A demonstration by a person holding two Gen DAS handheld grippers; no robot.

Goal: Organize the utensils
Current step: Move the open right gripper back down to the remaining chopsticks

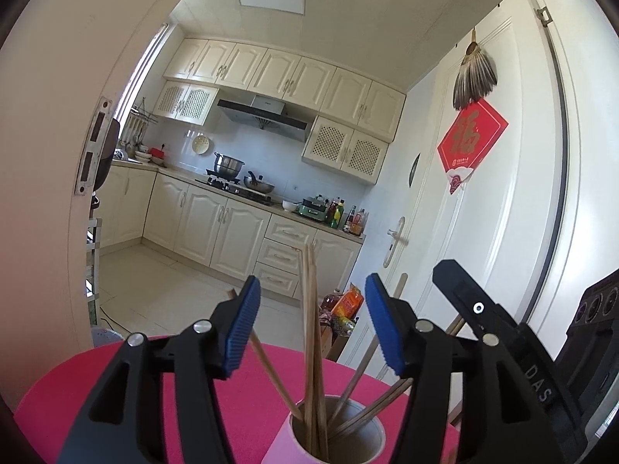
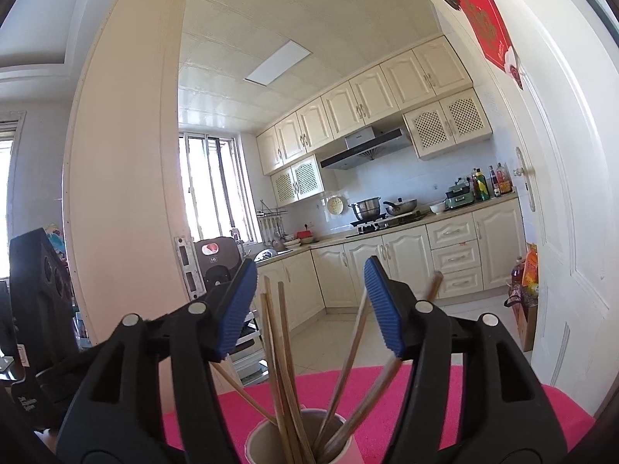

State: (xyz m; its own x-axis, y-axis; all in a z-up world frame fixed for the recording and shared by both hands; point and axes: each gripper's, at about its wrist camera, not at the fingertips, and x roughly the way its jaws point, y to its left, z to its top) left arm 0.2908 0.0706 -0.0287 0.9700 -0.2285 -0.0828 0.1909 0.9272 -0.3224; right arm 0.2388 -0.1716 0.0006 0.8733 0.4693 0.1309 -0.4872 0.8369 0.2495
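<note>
Chopsticks (image 1: 309, 332) upright in cup (image 1: 336, 431) on pink table (image 1: 240, 386): light, stiff, smooth wood; pinch mid-shaft. Left gripper (image 1: 311, 328) and right gripper (image 2: 311, 309) both agape, holding nothing.

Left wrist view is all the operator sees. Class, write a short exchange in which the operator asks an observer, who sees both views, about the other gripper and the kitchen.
Operator: I see the other gripper only from the side. Is it clamped on anything?
Observer: No. The right gripper is open; the chopsticks in the cup stand between its pads, and none is pinched.
Operator: I get only a sliver of the kitchen's left wall. What is there?
Observer: A tall window with vertical bars, bright with daylight, just left of the upper cabinets.
</note>
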